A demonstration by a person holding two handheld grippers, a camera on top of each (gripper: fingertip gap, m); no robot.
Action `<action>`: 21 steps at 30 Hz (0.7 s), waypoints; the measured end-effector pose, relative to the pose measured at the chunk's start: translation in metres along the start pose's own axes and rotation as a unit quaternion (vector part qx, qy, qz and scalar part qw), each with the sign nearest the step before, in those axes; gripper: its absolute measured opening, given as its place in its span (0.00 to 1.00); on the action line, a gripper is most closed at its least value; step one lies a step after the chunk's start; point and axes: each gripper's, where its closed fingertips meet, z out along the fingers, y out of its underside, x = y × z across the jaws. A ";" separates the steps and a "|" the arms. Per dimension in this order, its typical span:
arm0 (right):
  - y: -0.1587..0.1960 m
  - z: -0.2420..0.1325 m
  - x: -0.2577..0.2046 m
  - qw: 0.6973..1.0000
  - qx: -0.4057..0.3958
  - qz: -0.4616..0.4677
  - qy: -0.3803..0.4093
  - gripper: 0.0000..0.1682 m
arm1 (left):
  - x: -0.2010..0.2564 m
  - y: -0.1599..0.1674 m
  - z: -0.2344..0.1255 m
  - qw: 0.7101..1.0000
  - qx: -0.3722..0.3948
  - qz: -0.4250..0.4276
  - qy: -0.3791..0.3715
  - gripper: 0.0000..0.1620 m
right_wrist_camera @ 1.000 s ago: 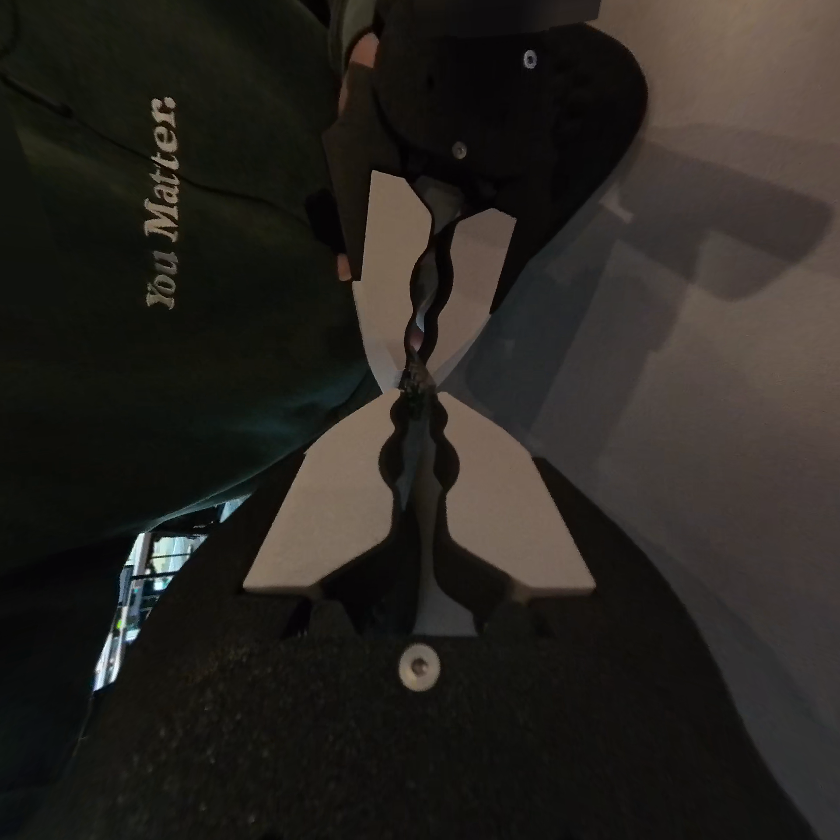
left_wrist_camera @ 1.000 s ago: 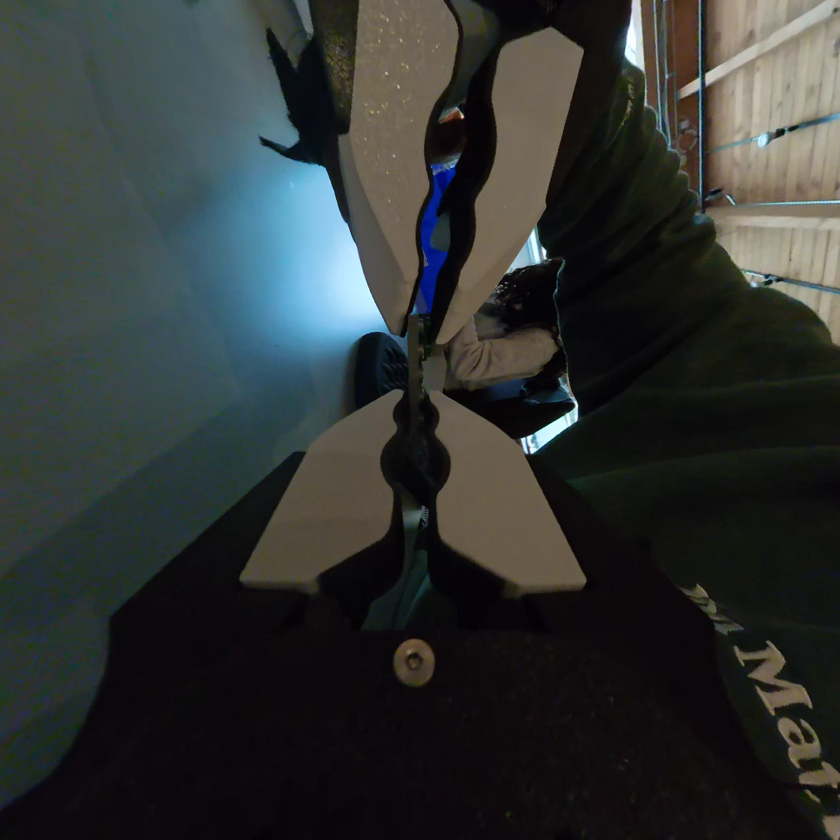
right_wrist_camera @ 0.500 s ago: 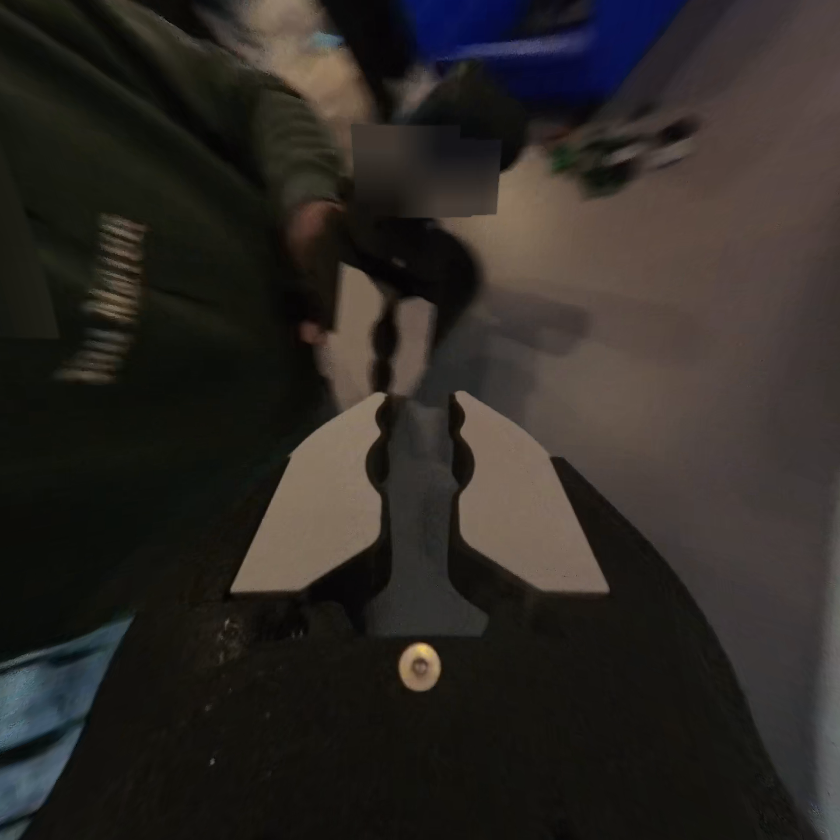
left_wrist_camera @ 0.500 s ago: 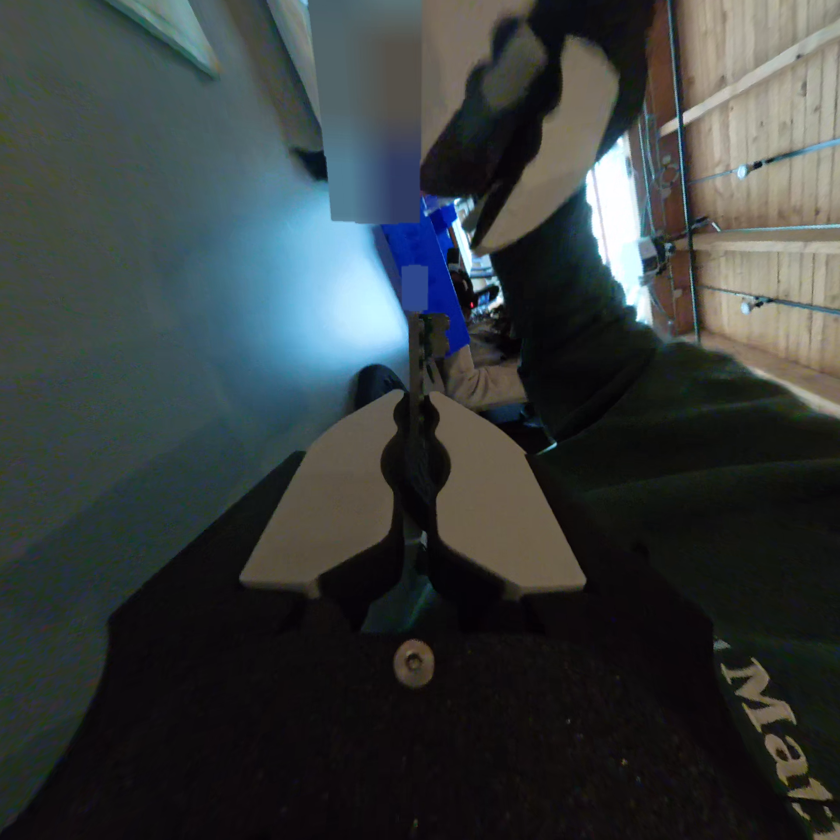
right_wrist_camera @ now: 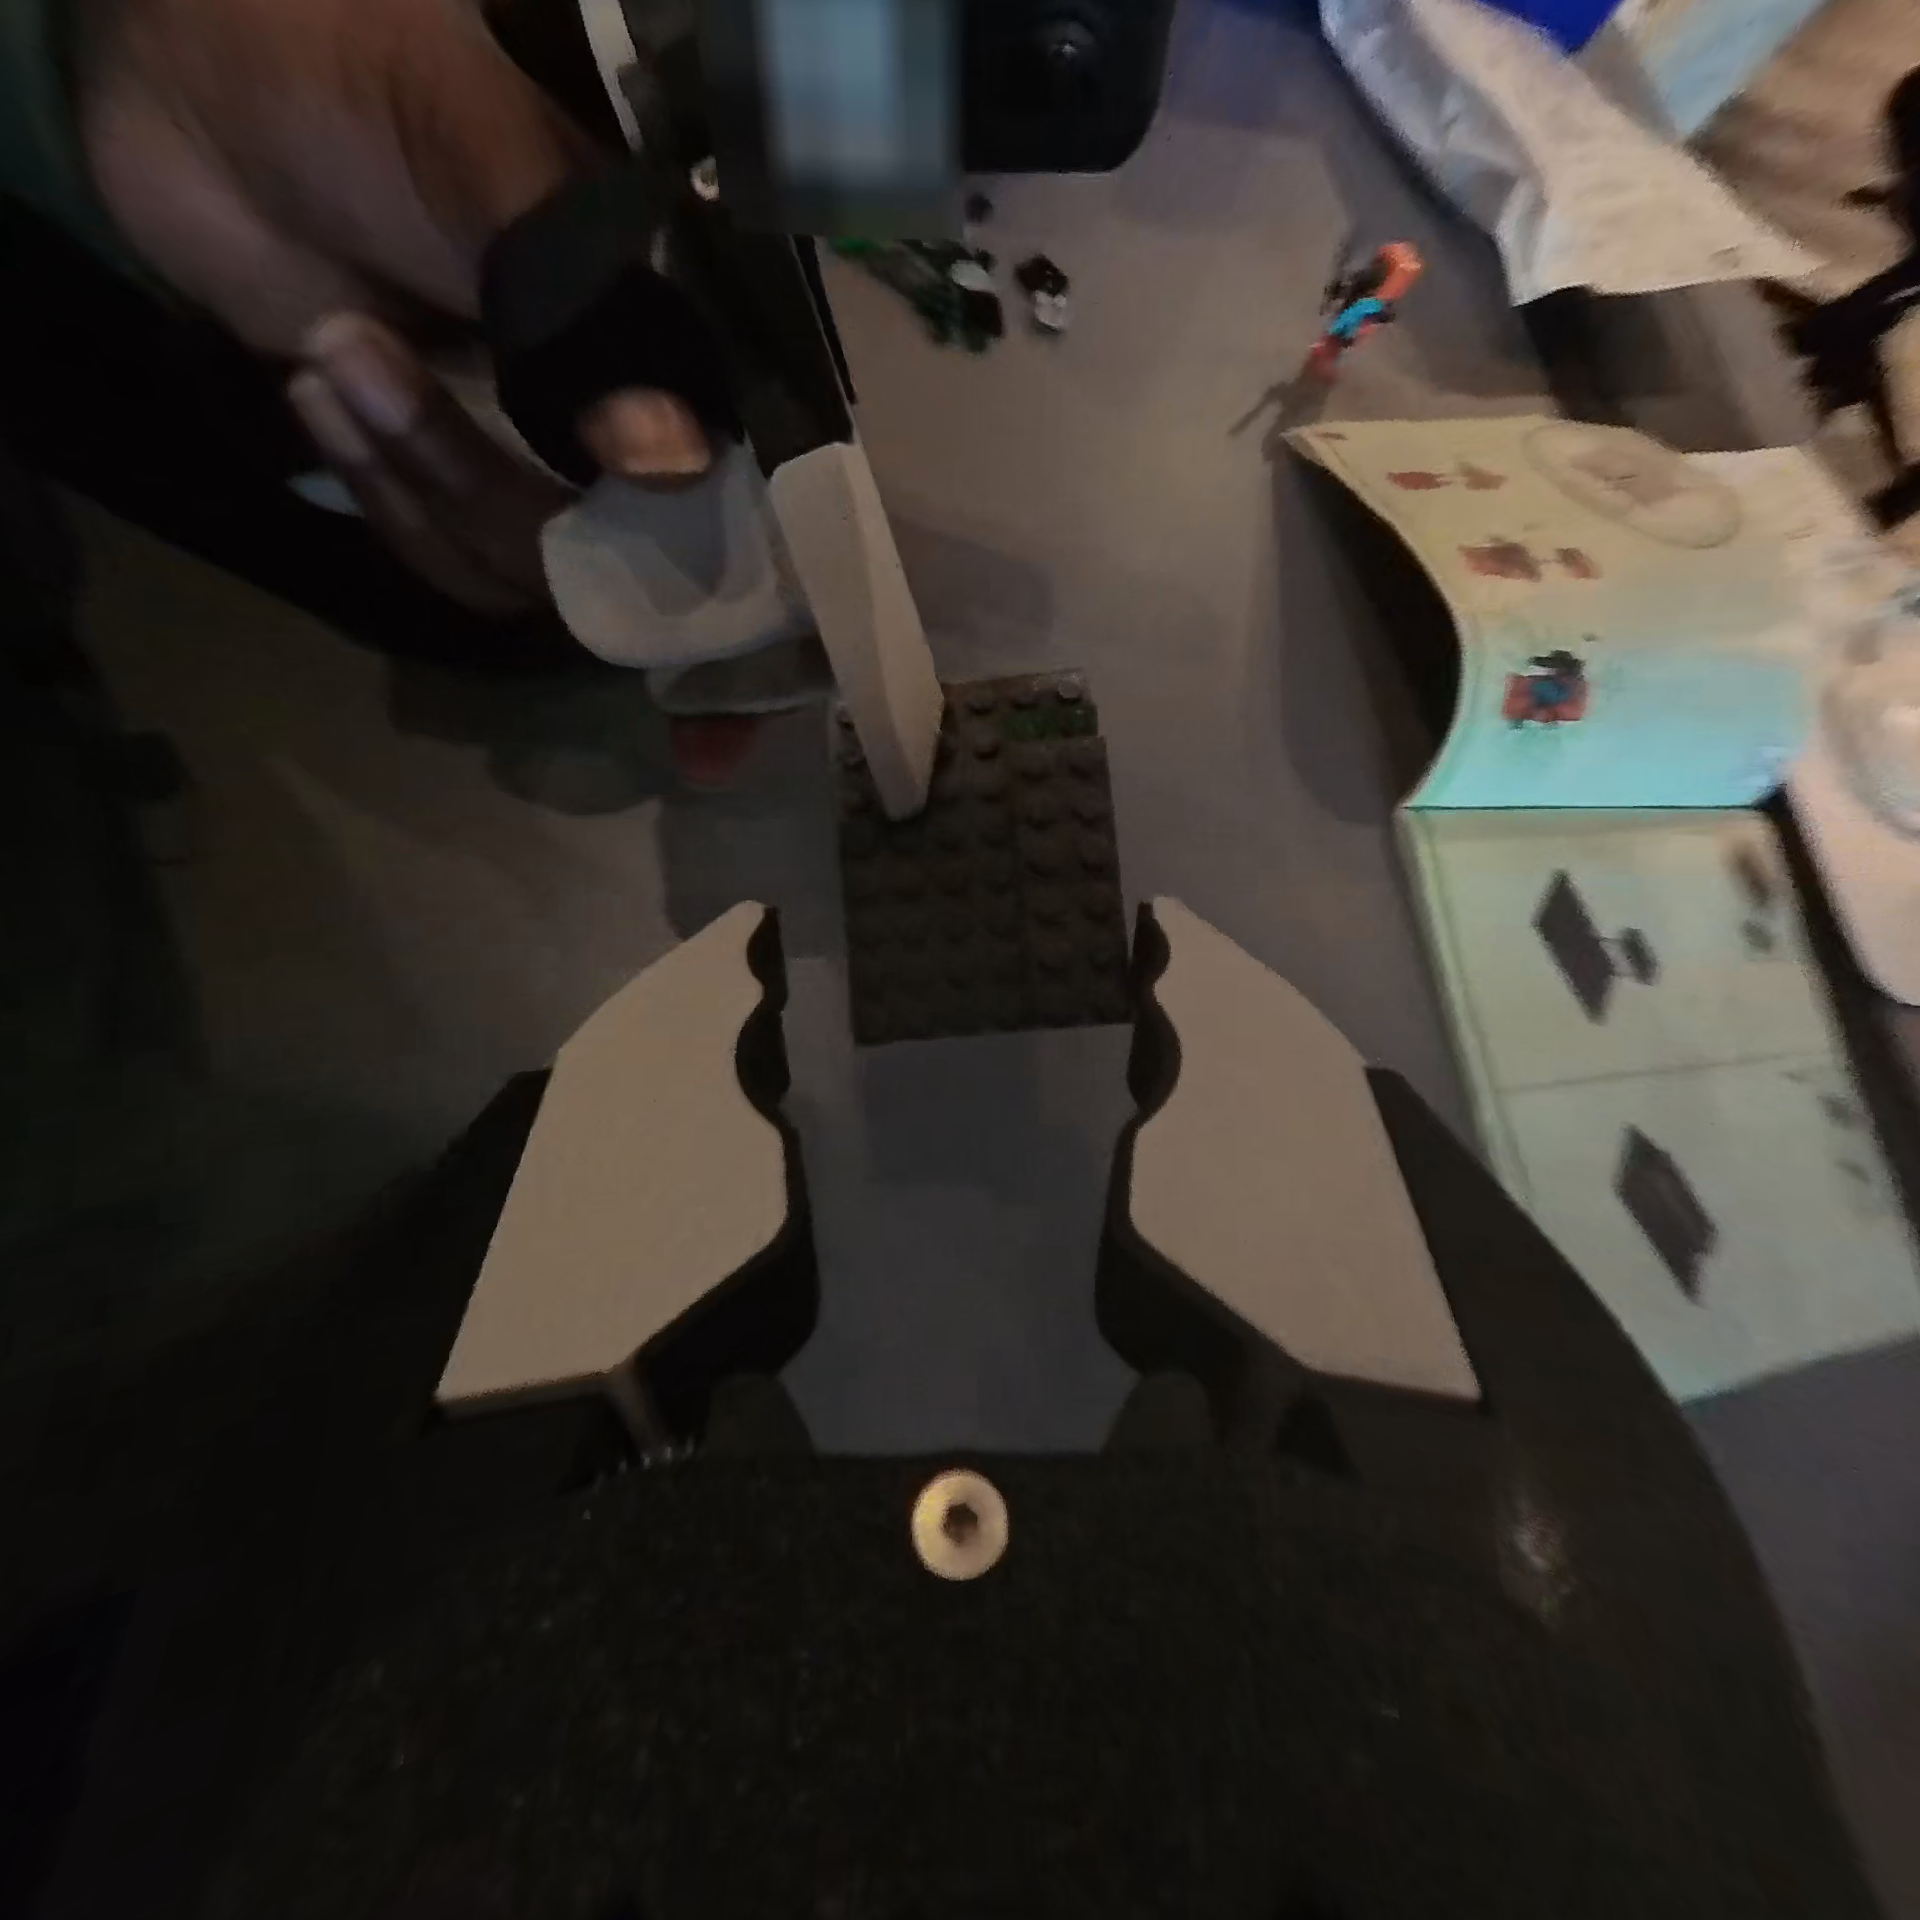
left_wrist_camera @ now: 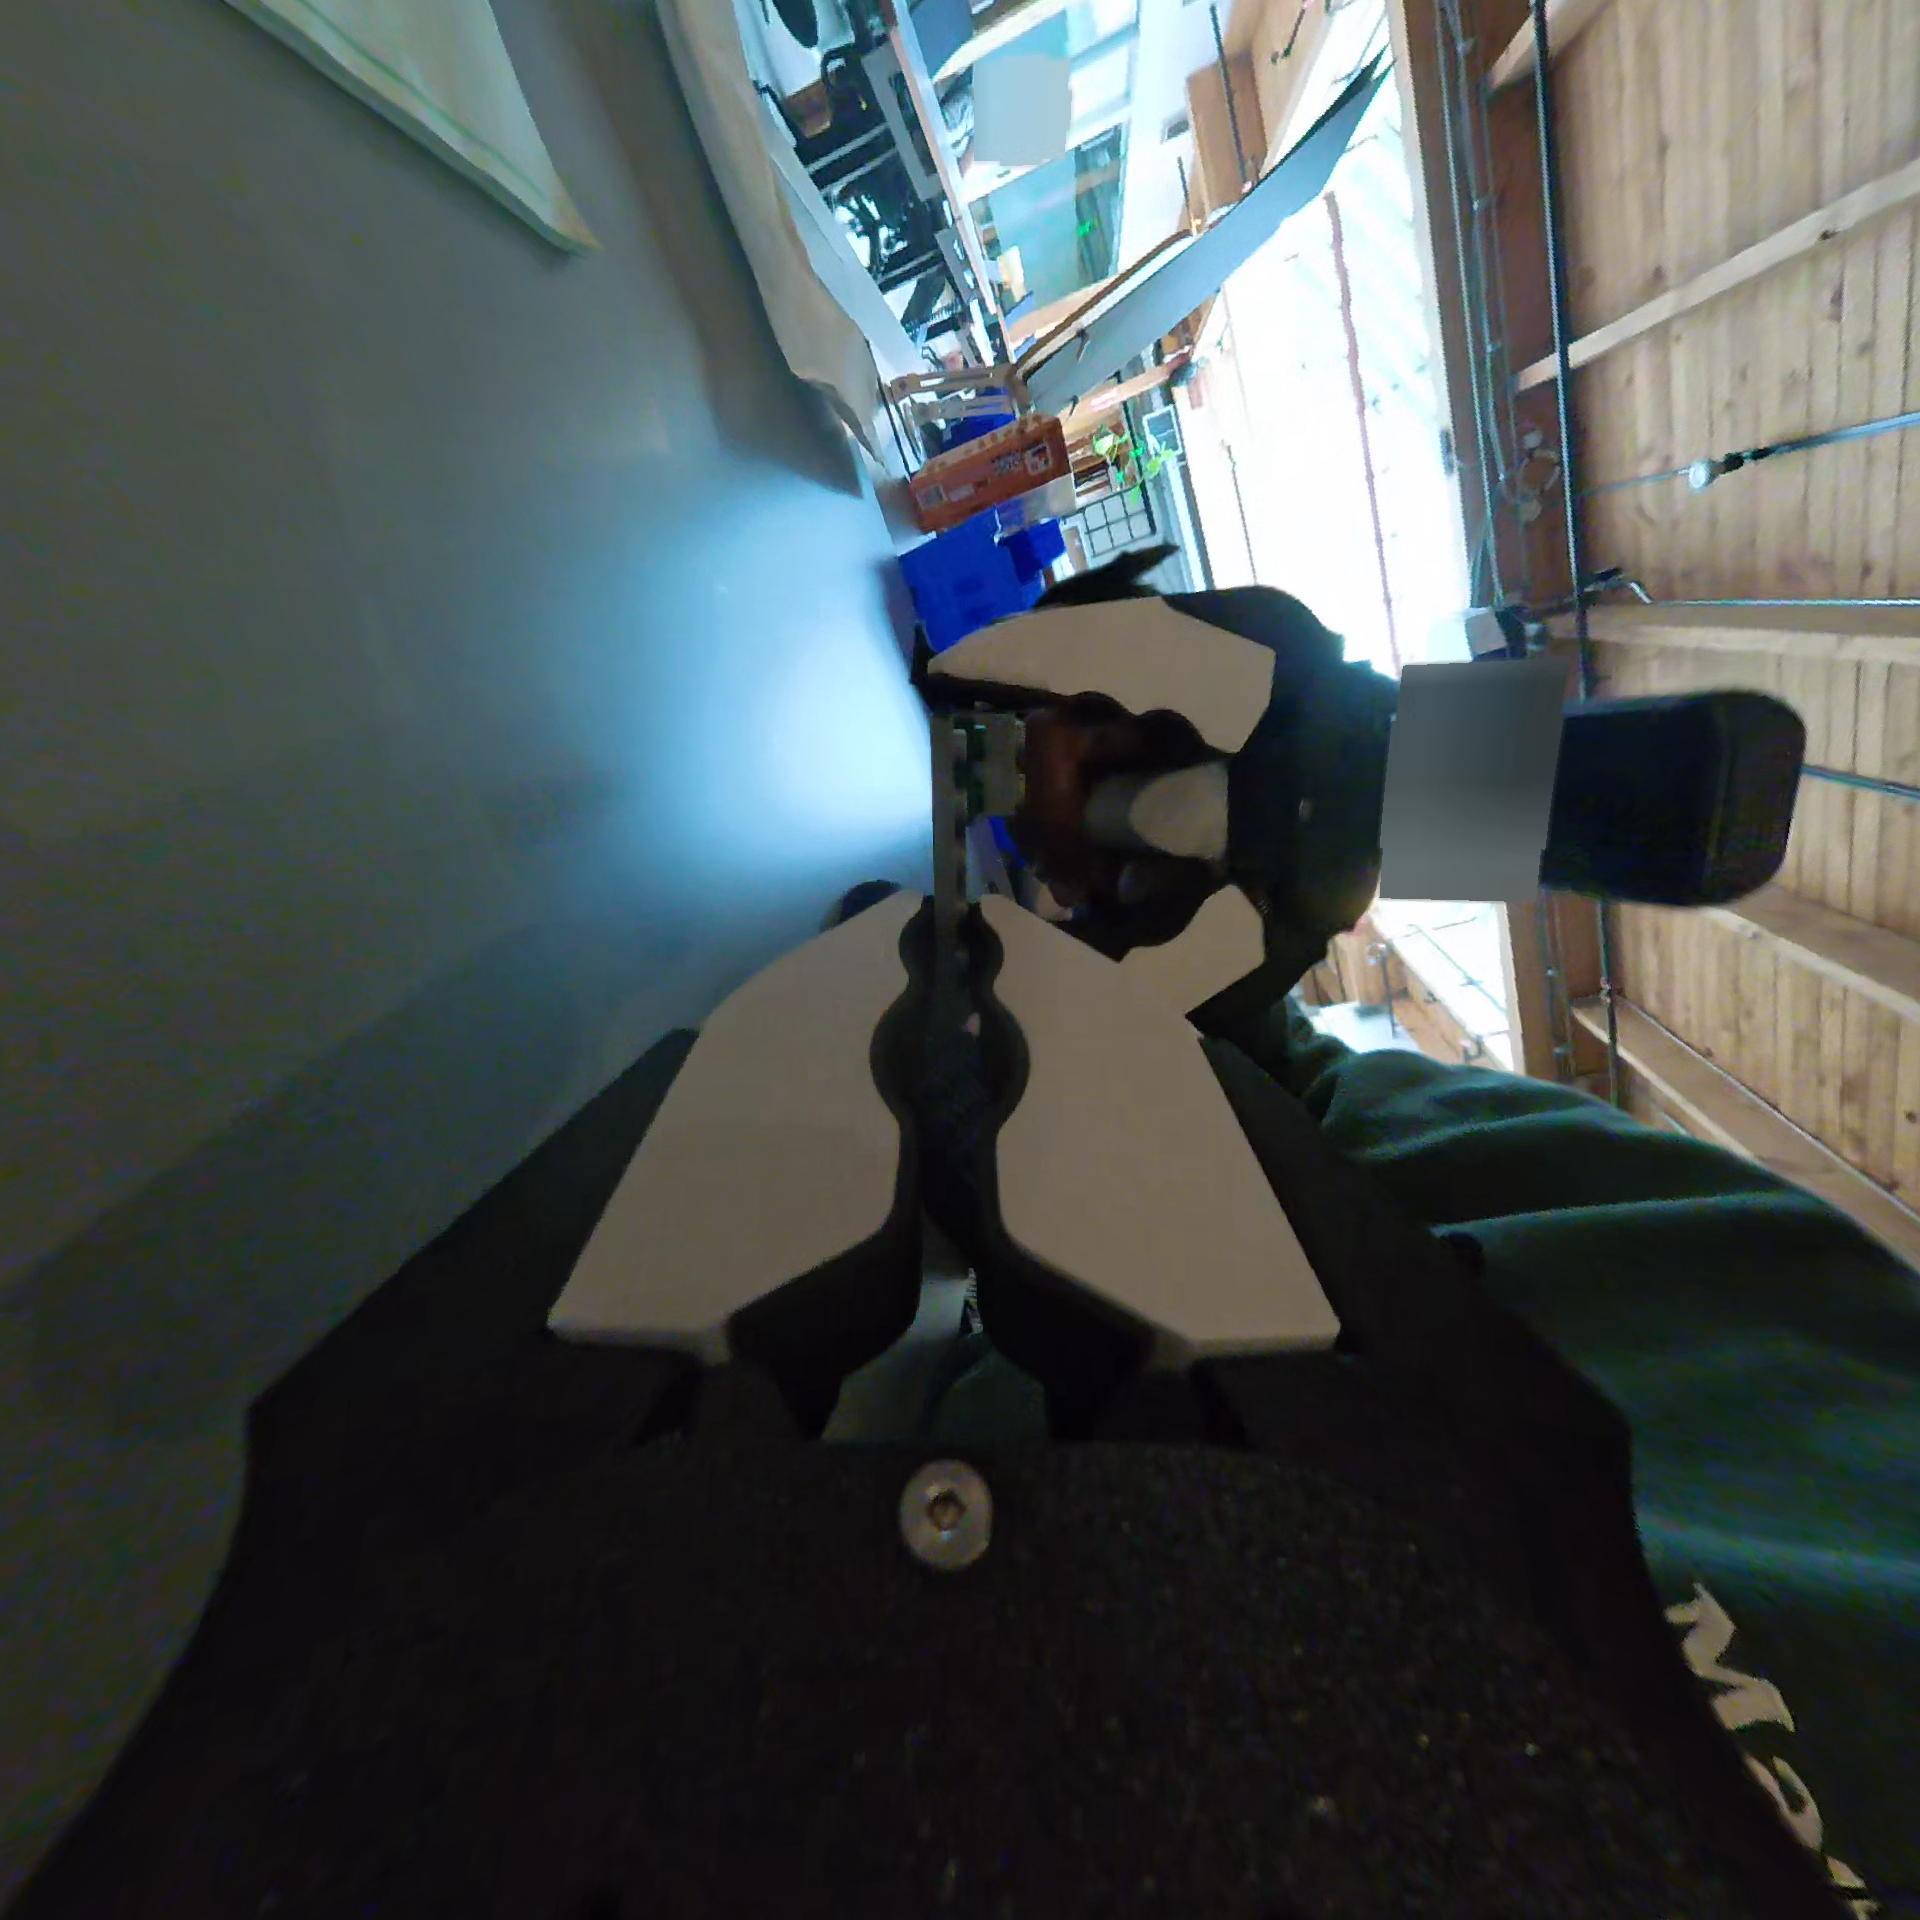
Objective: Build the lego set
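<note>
Grey, studded and flat, the plate [right_wrist_camera: 987, 883] stood edge-on in the left gripper [left_wrist_camera: 951, 914], whose pale wavy-edged fingers [left_wrist_camera: 769, 1122] were clamped narrowly on its lower end. Small green and white bricks [left_wrist_camera: 987, 769] clung to its upper part. Only the right wrist view showed the plate's studded face, the booklet [right_wrist_camera: 1621, 935] and loose pieces [right_wrist_camera: 966, 291] on the grey worktop [right_wrist_camera: 1195, 623]. The right gripper [right_wrist_camera: 956, 925] was spread wide, holding nothing, just short of the plate.
</note>
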 end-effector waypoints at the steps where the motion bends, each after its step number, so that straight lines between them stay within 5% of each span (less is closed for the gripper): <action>1: 0.001 0.000 0.001 1.000 -0.003 -0.008 0.009 0.37 | 0.001 0.001 0.002 1.000 -0.002 -0.001 0.000 0.03; 18: 0.002 0.008 0.007 0.998 -0.029 -0.059 -0.015 0.32 | -0.002 0.000 0.007 0.998 0.004 0.057 -0.034 0.04; 21: 0.007 0.008 0.014 0.998 -0.034 -0.056 -0.023 0.32 | -0.005 -0.004 0.004 0.993 -0.005 0.103 -0.058 0.14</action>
